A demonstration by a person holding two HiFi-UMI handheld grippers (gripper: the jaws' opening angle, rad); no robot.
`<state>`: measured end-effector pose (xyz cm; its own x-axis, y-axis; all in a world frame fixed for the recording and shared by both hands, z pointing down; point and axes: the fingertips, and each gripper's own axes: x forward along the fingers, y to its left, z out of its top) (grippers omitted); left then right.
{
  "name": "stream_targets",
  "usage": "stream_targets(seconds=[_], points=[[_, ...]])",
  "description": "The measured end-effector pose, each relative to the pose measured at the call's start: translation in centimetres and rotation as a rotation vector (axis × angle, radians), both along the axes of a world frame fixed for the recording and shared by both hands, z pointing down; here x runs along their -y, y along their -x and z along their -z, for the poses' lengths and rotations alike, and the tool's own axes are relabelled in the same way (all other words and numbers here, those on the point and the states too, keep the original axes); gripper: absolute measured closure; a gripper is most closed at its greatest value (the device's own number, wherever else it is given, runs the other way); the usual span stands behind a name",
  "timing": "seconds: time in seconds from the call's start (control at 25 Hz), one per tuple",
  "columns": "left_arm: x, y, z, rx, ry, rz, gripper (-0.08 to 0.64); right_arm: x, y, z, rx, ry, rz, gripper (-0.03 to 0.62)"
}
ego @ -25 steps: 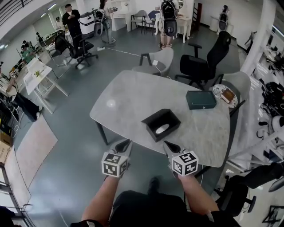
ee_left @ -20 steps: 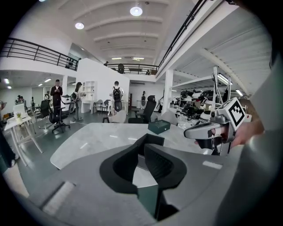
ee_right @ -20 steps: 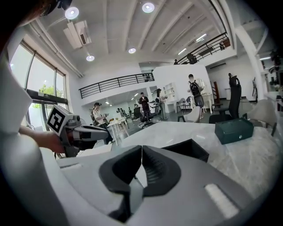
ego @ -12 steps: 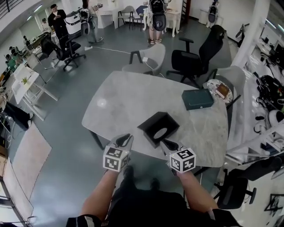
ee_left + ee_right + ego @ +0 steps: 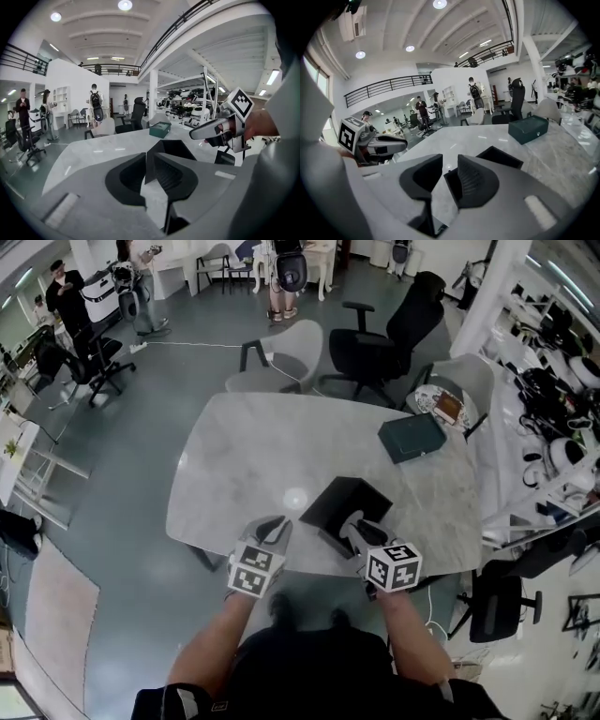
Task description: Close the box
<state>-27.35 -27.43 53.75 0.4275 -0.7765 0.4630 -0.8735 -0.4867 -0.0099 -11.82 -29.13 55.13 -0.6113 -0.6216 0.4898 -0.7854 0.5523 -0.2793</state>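
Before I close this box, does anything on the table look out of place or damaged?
Nothing spilled or damaged. The open black box sits askew to the near edge of the table; the green case lies apart, far right.

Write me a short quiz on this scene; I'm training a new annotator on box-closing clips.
1. True or false: the black box on the table is already closed.
2. Where does the green case lie? A) inside the black box. B) on the table, apart from the black box. C) on a chair.
3. Which gripper's jaws stand apart?

Key
1. False: its top is open.
2. B.
3. The right gripper. Its jaws have just been opening, with nothing between them. The left gripper is shut and empty.
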Motion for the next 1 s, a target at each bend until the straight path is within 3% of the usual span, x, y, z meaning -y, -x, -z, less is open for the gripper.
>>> stream_targets(seconds=[0.2, 0.56, 0.8, 1.0], points=[[1.2, 1.9, -1.3, -0.009, 0.012, -0.103, 0.508, 0.1, 0.3, -0.6, -0.020, 0.045, -0.188, 0.486], [3.8, -1.2, -6.8, -0.033, 0.088, -0.257, 0.481, 0.7, -3.2, -4.7, -0.049, 0.109, -0.347, 0.445], [5.6, -3.3, -10.7, 0.016, 0.144, -0.304, 0.391, 2.1, -4.8, -7.5, -0.070, 0.151, -0.358, 0.427], [6.4, -4.5, -14.5, 0.065, 0.207, -0.325, 0.374, 3.1, -5.4, -9.4, -0.077, 0.180, -0.335, 0.426]])
